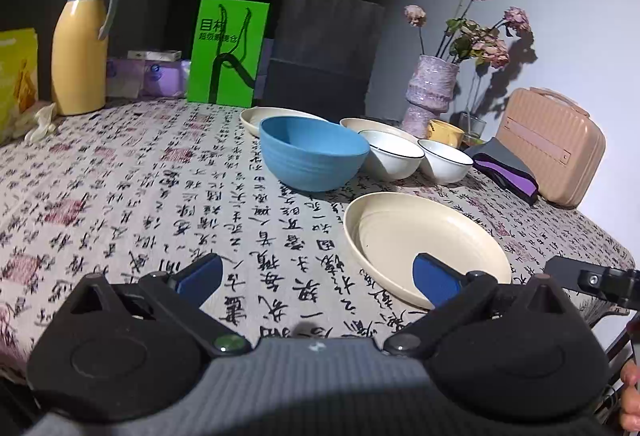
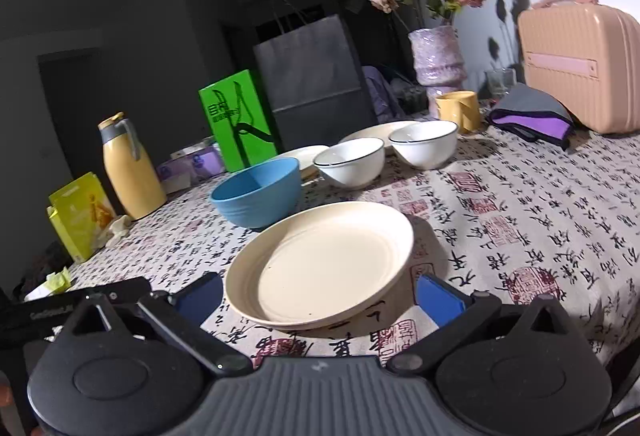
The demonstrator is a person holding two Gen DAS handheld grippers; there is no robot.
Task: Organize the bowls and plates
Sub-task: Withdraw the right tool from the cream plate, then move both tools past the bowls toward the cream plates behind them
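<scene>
From the left wrist camera, my left gripper [image 1: 318, 276] hung low over the calligraphy-printed tablecloth [image 1: 120, 196], its blue-padded fingers [image 1: 200, 274] spread wide and holding nothing. Its right finger overlapped the near rim of the shallow cream round plate [image 1: 424, 240], though I could not tell whether it touched. Beyond stood the ribbed blue plastic bowl [image 1: 314, 158], then two white bowls with thin dark rims [image 1: 394, 154] [image 1: 446, 160] side by side, and two more cream plates [image 1: 276, 118] [image 1: 376, 126] lying flat behind them. Nothing was stacked (I judged the sorting not yet begun), so each dish sat apart with room for a grasp at its edge. A yellow thermos jug with a grey handle [image 1: 80, 48], a green printed box [image 1: 228, 52], a lilac vase of dried roses [image 1: 430, 92] and a pink hard-shell case [image 1: 552, 144] lined the far side.

Through the right wrist camera, my right gripper [image 2: 318, 294] was levelled at that same near cream plate, its fingers parted wide, one either side of the near rim, gripping nothing. This aim suited taking the plate by its lip, I judged, and carrying it towards the other plates. The blue bowl sat just behind it; the white bowls lay further back, beside a small yellow mug [image 2: 458, 110] and a folded grey-and-purple cloth [image 2: 532, 116].
</scene>
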